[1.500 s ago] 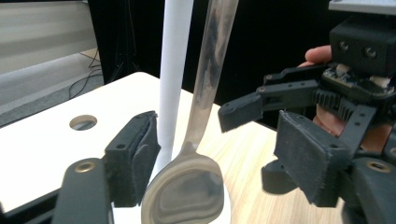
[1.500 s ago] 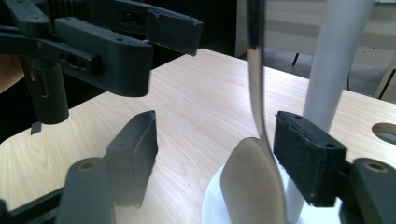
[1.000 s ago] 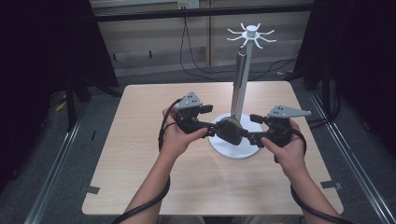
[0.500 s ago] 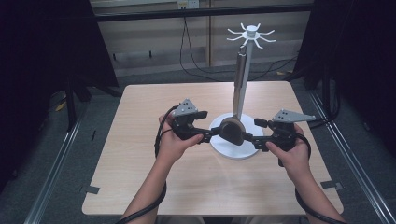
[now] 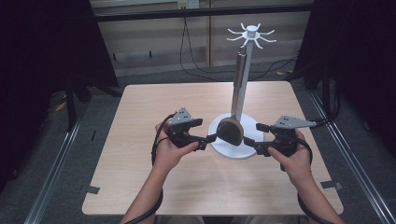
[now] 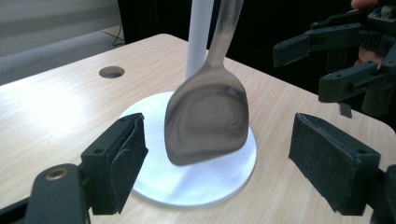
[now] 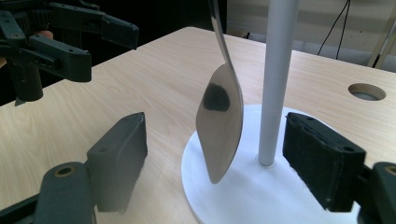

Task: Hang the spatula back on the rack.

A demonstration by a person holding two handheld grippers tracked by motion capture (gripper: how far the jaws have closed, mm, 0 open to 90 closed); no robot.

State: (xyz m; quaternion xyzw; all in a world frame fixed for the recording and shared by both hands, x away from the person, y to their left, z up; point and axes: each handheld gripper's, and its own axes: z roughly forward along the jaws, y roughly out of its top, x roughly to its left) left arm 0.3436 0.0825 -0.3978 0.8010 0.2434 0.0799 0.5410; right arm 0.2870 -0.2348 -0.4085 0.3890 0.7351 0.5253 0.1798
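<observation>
Hanging spatula (image 5: 232, 129), blade down, upright

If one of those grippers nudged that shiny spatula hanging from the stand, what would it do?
The spatula hangs from a hook on the stand, its blade just above the base, so it would probably swing rather than bend. It looks like polished metal: likely stiff and perhaps slippery between the pads. The wide base suggests the stand would not tip easily.

Light wood table (image 5: 140, 186) centre; grey floor (image 5: 60, 172) around; black curtains (image 5: 42, 51) at 9 and 3; cables (image 5: 196, 60) at 12.
</observation>
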